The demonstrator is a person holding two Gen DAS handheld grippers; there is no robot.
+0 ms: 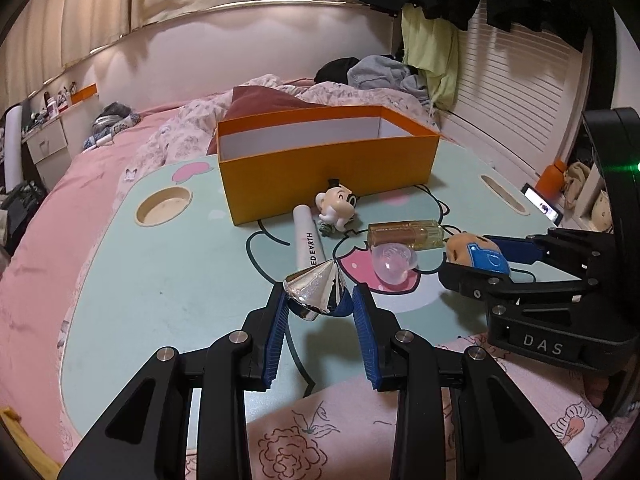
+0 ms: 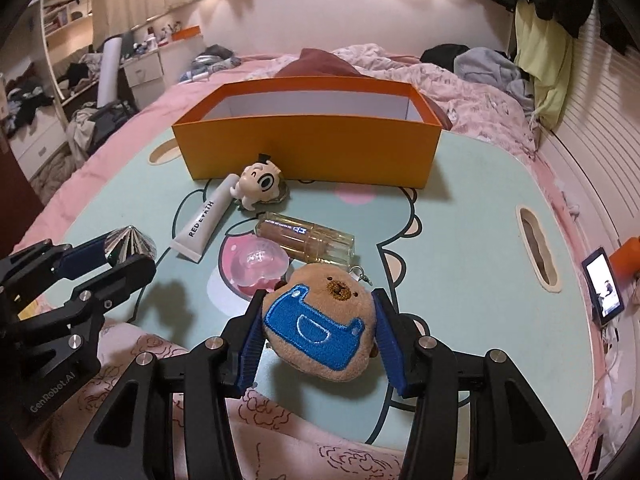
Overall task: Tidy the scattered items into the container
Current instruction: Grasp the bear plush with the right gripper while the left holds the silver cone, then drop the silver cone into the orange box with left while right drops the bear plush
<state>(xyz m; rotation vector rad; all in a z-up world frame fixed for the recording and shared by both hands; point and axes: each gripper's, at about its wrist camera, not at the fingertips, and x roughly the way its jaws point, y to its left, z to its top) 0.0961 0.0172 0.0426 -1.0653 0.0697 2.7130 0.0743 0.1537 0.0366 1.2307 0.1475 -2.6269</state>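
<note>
Both loaded – left gripper (image 1: 320,300) clamped on silver cone (image 1: 316,290), right gripper (image 2: 320,312) clamped on bear plush (image 2: 320,320). Orange box (image 2: 308,152) lies straight ahead of both, past the remaining clutter – right hand looks nearer

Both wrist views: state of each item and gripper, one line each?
left gripper: shut on silver cone
right gripper: shut on plush bear, lifted
orange box: open-topped, upright; no contents visible
white tube: lying flat, capped
glass bottle: on its side
figurine: against the box front
pink clear piece: on the table
</note>
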